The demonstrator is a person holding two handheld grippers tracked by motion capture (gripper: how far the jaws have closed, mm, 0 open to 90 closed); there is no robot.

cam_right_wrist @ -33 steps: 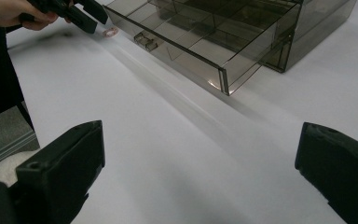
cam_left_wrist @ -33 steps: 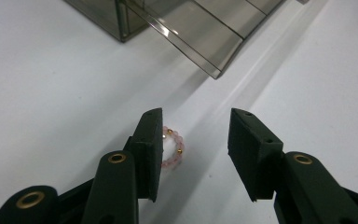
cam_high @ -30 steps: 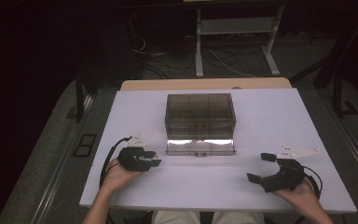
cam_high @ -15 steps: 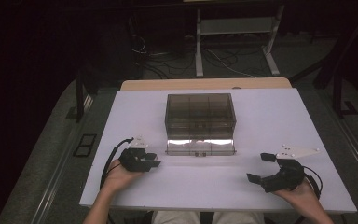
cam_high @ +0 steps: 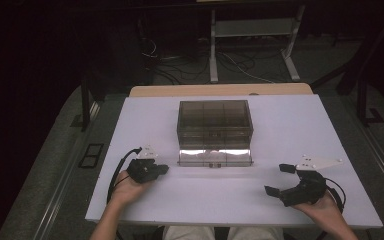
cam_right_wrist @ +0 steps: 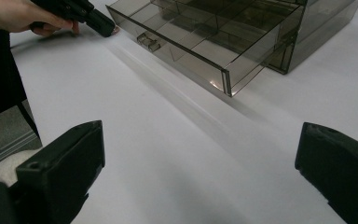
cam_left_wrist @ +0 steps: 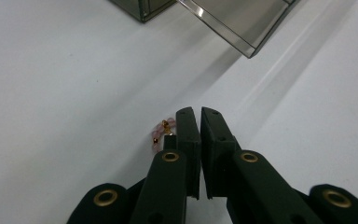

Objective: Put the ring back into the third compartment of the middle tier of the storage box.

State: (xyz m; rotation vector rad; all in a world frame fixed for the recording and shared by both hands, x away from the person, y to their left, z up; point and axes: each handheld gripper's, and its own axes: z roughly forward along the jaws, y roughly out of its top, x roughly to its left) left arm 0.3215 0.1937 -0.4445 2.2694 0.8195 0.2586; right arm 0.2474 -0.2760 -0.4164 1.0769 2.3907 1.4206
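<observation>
Two grippers on the white surface (cam_high: 280, 125): left gripper (cam_high: 161, 170) in the lower left of the high view, right gripper (cam_high: 276, 180) in the lower right. Step in hand looks like picking up a small beaded piece, pinkish beads with gold bits (cam_left_wrist: 161, 133), probably a bracelet or earring, too small to tell. It lies on the surface just below and left of the centre of the left gripper view, beside the left-hand finger tip. Left fingers (cam_left_wrist: 189, 135) have just been closing and now stand nearly pressed together, a thin slit between them; whether they pinch part of the piece I cannot tell, most of it shows outside the tips. Right fingers (cam_right_wrist: 60, 172) are spread wide, nothing between them, resting idle. Smoky clear organizer box (cam_high: 215, 120) sits mid-frame in the high view, its bottom drawer (cam_high: 215, 156) pulled out toward the person, divided compartments looking empty. Next move, as I judge it: lift the left gripper a little to check the piece comes along, regrip if not, then carry it right and up to the open drawer and drop it into a compartment. Needs a gentle, precise pinch; the beads may slip.
</observation>
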